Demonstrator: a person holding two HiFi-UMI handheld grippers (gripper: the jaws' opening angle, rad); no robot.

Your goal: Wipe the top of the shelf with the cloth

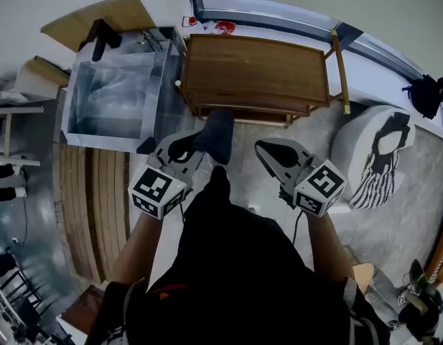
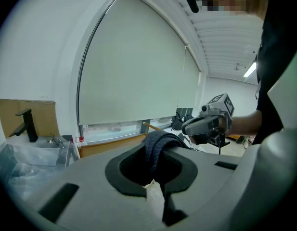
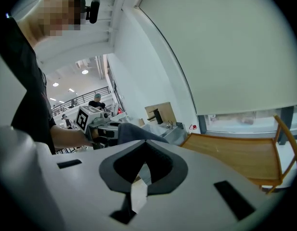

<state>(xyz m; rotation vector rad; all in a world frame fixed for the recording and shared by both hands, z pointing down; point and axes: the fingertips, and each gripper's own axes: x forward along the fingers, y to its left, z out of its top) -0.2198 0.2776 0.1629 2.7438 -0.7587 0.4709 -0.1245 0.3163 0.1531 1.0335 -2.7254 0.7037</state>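
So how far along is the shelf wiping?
Done: the dark blue-grey cloth is picked up, clamped in the left gripper. In hand: it is held short of the brown wooden shelf top, not touching. Left: all the wiping. The right gripper is shut, empty.

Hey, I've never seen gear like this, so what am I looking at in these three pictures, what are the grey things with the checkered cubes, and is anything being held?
A person holds two hand-operated grippers, one in each hand; the marker cubes are part of them. The head view comes from a camera on the person's head, looking down. The other two views come from cameras riding on each gripper, looking along its jaws. The left gripper has its jaws closed on a dark blue cloth. The right gripper is shut with nothing in it. In front stands a wooden shelf; the cloth hangs near its front edge.
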